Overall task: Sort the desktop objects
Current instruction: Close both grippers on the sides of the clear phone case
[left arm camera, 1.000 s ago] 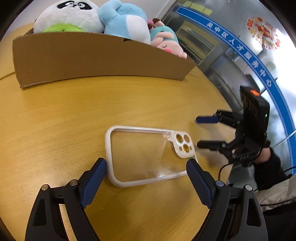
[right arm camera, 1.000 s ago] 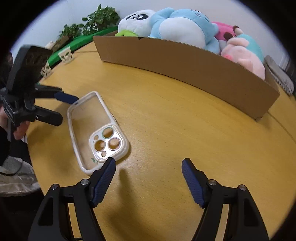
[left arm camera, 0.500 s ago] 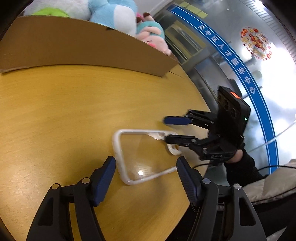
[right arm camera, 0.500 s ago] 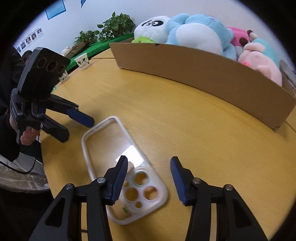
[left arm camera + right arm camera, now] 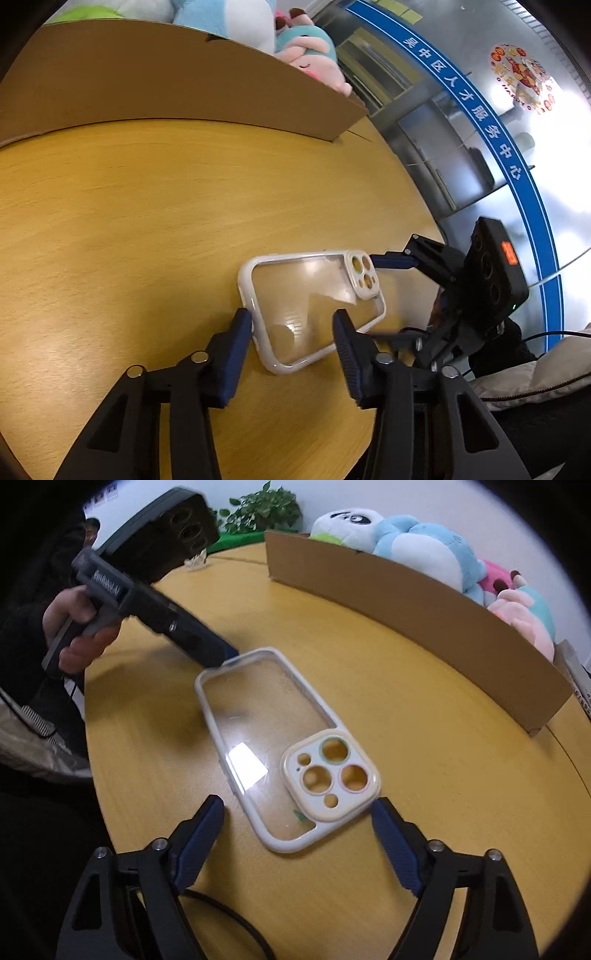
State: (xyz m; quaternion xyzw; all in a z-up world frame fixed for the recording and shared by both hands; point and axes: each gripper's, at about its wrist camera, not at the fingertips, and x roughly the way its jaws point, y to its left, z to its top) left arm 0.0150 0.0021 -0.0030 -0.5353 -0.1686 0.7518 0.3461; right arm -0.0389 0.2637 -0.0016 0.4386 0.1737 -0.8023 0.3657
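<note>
Case (image 5: 280, 753) lies on near table (image 5: 129, 221), outside far box (image 5: 406, 602) of plush toys (image 5: 417, 550). Left gripper (image 5: 291, 343) and right gripper (image 5: 299, 834) both spread, straddling its ends; sorting unfinished.

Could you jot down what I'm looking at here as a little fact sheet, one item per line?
Surface: round wooden table
Main item: clear phone case with white rim, lying flat
Left claw: open, straddling the case's plain end
Right claw: open, straddling the camera-cutout end
Behind: cardboard box holding plush toys
Holder: a person's hand on the left claw's handle
</note>
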